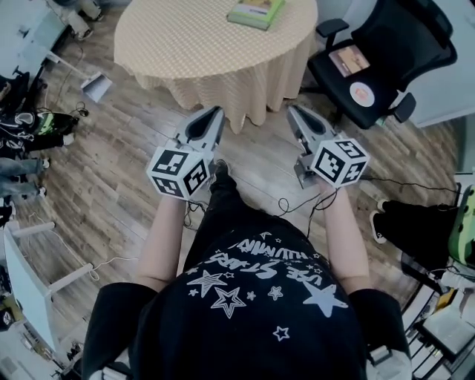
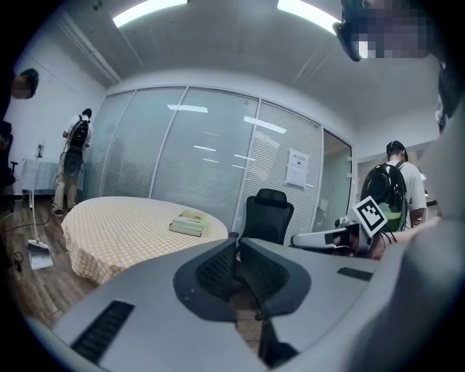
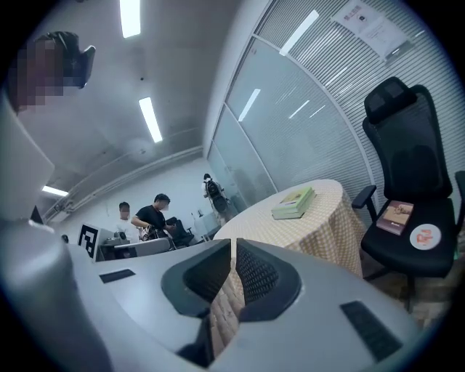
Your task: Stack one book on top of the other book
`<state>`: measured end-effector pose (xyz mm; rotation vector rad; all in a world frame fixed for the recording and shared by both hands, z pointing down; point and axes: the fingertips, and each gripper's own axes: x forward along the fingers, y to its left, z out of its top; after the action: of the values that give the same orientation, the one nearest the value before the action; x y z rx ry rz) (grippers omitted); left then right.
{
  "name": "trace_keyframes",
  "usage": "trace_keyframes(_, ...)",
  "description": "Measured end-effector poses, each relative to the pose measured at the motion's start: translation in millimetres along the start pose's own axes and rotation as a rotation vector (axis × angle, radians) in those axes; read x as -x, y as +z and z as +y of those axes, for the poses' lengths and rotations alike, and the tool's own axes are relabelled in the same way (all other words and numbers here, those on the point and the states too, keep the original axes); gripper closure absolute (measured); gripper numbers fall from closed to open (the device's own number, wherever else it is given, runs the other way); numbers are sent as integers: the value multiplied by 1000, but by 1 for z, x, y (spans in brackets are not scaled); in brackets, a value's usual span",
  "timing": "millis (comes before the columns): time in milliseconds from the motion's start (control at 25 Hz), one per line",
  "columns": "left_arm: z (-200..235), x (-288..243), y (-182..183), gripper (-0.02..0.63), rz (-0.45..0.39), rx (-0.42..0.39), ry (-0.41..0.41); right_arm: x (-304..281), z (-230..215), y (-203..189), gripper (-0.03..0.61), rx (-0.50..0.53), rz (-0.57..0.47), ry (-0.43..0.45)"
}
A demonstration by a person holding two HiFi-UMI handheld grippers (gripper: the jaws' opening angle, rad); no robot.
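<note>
A green book [image 1: 256, 12] [image 2: 189, 222] [image 3: 294, 203] lies near the far edge of a round table [image 1: 185, 44] covered with a yellow checked cloth. A second, brown-covered book [image 1: 349, 59] [image 3: 396, 216] rests on the seat of a black office chair [image 1: 393, 44] [image 2: 267, 218] to the right of the table. My left gripper [image 1: 215, 111] [image 2: 237, 242] and right gripper [image 1: 293, 110] [image 3: 232, 242] are held side by side over the wooden floor, short of the table and pointing toward it. Both are shut with nothing between the jaws.
A round white disc [image 1: 361, 93] lies beside the book on the chair seat. Cables [image 1: 297, 204] trail over the floor near my feet. A dustpan [image 1: 96, 85] sits left of the table. Several people stand in the background by a glass wall [image 2: 182, 160].
</note>
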<state>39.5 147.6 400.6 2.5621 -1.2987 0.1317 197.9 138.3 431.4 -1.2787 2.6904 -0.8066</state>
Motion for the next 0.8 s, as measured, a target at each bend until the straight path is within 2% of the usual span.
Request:
trace_keyframes(240,-44,18,-7,596,-15,-3,4,48,11,-2,541,76,-13,-8)
trace_keyframes(400,-67,26,-13,598,-20,-10,12,73,12,-7,543,85,-9,-14)
trace_keyframes(800,-86,51,-23,601,-20,10,54,104,30,-15,546,124,8,8)
